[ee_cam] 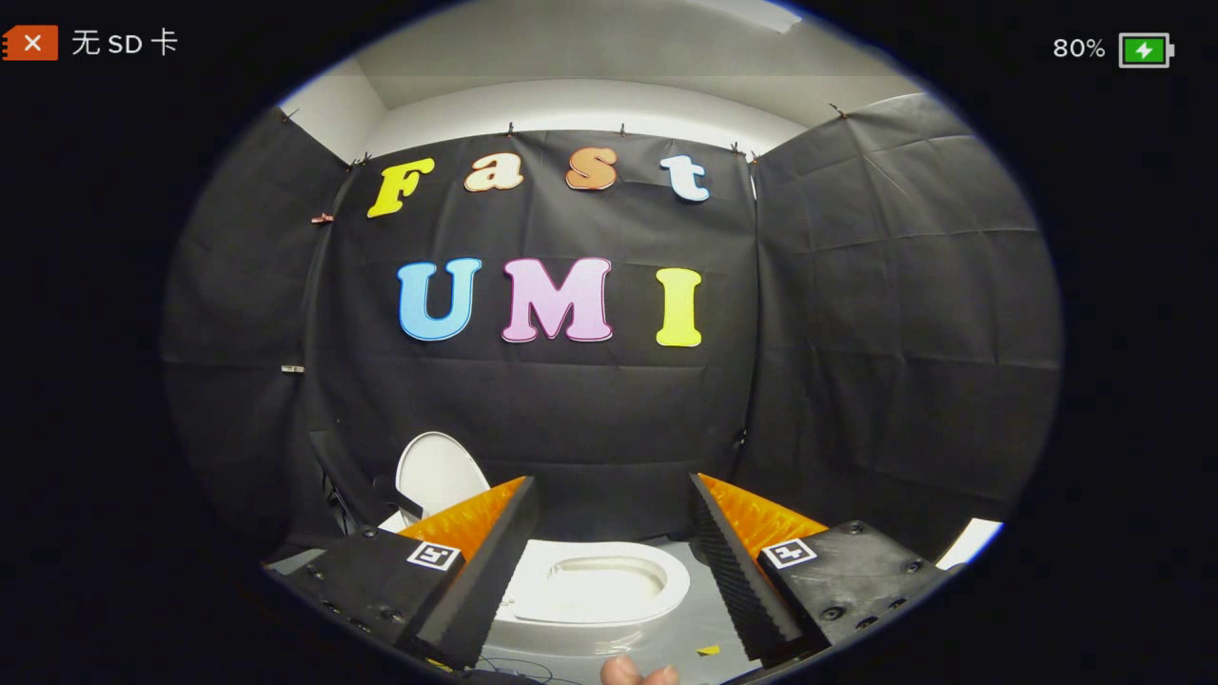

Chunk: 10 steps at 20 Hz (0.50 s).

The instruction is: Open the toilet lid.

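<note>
1. The tool [609, 561] stands wide open, its two ribbed fingers [485, 580] spread well apart and gripping nothing; neither one touches the toilet.
2. The small white ceramic toilet [595, 595] sits on the grey floor [709, 628] of the booth, low down between the fingers and just beyond their tips, in front of the black cloth wall [571, 419].
3. Its white oval lid [438, 474] is already raised: it stands upright behind the bowl, leaning back toward the wall beside the left finger, with part of its lower edge hidden by that finger.
4. The white seat ring [609, 582] lies flat on the bowl, and the open bowl can be seen through it.
5. Judging by how things lie, the lid is already open, so the task looks essentially done; the step in hand appears to be the last one, getting the tool clear of the toilet.
6. The next move probably calls for little: keep the fingers parted, stay clear of the lid so it is not knocked forward, and check that it rests stably in its upright lean.
7. A fingertip [623, 672] of the person's hand shows below the bowl, between the bases of the fingers.
8. A small yellow scrap [707, 651] lies on the floor just beside the right finger.
</note>
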Available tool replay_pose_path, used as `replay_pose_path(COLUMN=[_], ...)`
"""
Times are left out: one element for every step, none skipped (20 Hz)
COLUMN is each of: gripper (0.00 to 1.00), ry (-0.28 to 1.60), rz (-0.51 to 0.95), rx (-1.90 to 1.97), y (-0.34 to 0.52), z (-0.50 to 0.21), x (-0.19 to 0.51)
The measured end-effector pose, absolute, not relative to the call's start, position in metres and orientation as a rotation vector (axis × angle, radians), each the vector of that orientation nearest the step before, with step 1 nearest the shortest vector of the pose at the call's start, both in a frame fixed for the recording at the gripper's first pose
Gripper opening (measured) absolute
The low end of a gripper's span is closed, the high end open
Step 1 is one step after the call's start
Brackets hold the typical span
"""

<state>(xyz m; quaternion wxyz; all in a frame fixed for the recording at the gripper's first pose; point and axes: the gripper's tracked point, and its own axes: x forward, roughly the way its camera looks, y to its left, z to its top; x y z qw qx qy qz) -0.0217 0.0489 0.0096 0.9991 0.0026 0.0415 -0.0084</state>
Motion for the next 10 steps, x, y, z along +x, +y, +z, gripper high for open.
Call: replay_pose_path(gripper=[0.99,0.99,0.99,0.99,0.99,0.99,0.99,0.99,0.99,0.99], ry=[0.081,0.08,0.079,0.078,0.078,0.078,0.079,0.08,0.082,0.082], rz=[-0.016,-0.017,-0.017,-0.019,-0.02,-0.021,-0.024,-0.023,-0.022,-0.02], rx=[0.003,0.002,0.003,0.004,0.006,0.007,0.008,0.009,0.01,0.008], y=[0.0483,0.0485,0.0474,0.0467,0.0462,0.046,0.0446,0.0451,0.0455,0.046], z=[0.0097,0.0105,0.0101,0.0103,0.0106,0.0103,0.0094,0.0093,0.0091,0.0098], x=[-0.0225,-0.0229,-0.0234,-0.0225,-0.0224,-0.023,-0.0234,-0.0232,-0.0235,-0.0234])
